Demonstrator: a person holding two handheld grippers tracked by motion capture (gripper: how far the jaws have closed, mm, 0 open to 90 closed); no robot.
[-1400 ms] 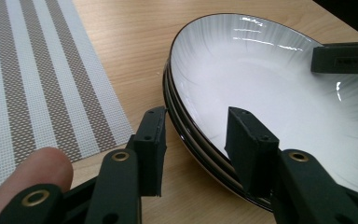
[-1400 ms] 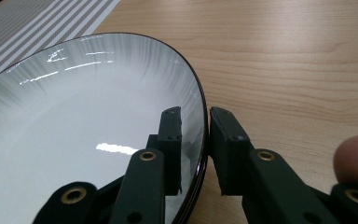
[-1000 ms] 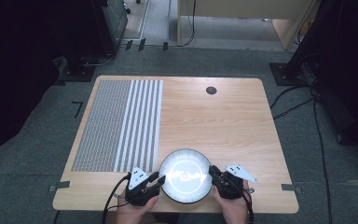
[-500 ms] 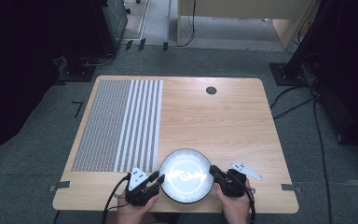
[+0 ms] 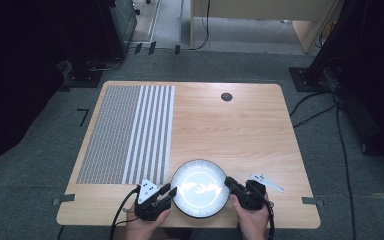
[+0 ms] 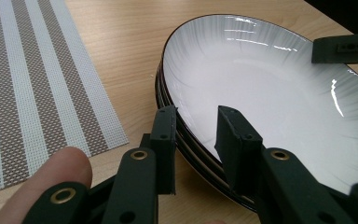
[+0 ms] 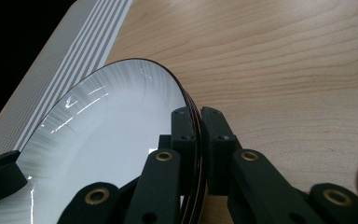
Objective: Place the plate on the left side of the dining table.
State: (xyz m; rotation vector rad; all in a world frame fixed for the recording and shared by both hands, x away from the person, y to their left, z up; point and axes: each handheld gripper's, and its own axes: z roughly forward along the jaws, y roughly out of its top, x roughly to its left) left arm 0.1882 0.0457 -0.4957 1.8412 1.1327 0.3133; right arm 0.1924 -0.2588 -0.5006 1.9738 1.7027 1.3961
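Note:
A stack of white plates with dark rims (image 5: 200, 189) sits at the table's front edge. My left gripper (image 5: 172, 191) holds its left rim. In the left gripper view its jaws (image 6: 198, 140) straddle the stacked rims (image 6: 186, 135), one pad under them and one inside the top plate (image 6: 270, 102). My right gripper (image 5: 228, 182) is shut on the right rim. In the right gripper view its pads (image 7: 198, 126) pinch the edge of the plate (image 7: 107, 135). Each gripper view shows the tip of the other gripper across the plate.
A striped woven placemat (image 5: 127, 132) covers the left part of the wooden table (image 5: 240, 130). A round cable hole (image 5: 226, 96) sits near the far edge. Dark floor with cables surrounds the table.
The right gripper has edged a little to the right at the rim. The plates and the left gripper have stayed where they were.

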